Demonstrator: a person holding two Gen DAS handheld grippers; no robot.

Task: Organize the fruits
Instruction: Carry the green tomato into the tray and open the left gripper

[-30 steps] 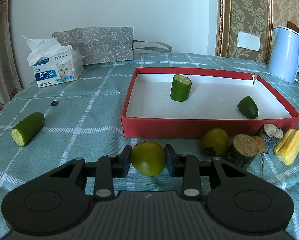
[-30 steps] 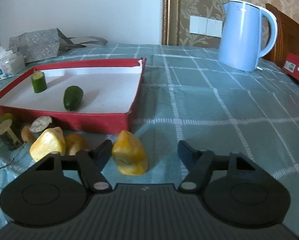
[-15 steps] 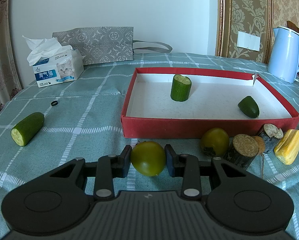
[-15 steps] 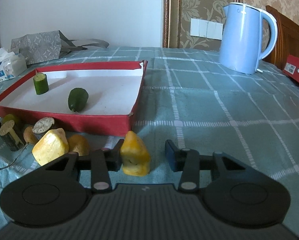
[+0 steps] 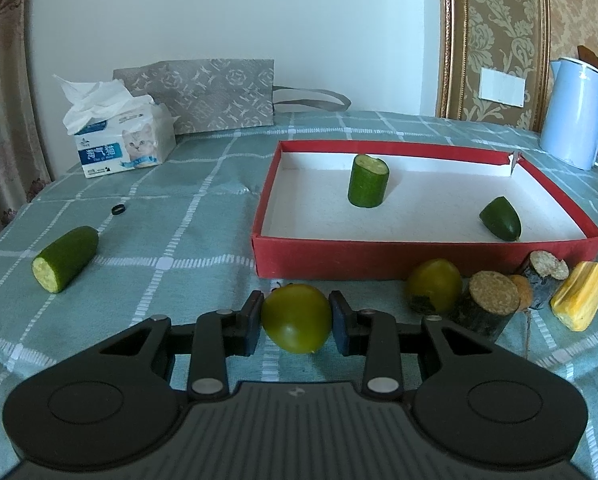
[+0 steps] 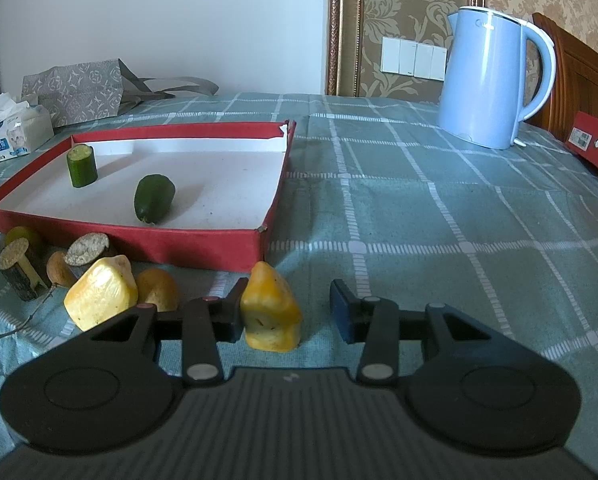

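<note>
My left gripper (image 5: 297,322) is shut on a green round fruit (image 5: 297,319), low over the cloth in front of the red tray (image 5: 379,266). The tray holds an upright cucumber piece (image 5: 367,180) and a dark green end piece (image 5: 501,219). My right gripper (image 6: 287,312) is open around a yellow chunk (image 6: 271,308); the left finger touches it, the right finger stands apart. The tray (image 6: 159,242) shows at the left in the right wrist view. Another cucumber piece (image 5: 65,258) lies on the cloth far left.
In front of the tray lie a second green fruit (image 5: 433,285), cork-like stumps (image 5: 489,306) and a yellow chunk (image 5: 579,300). A tissue box (image 5: 119,146) and grey bag (image 5: 215,94) stand at the back left, a blue kettle (image 6: 493,80) at the back right, a red box (image 6: 595,144) far right.
My right gripper has moved forward and narrowed around the yellow chunk, its left finger now against it. The left gripper still holds the green fruit and has barely moved.
</note>
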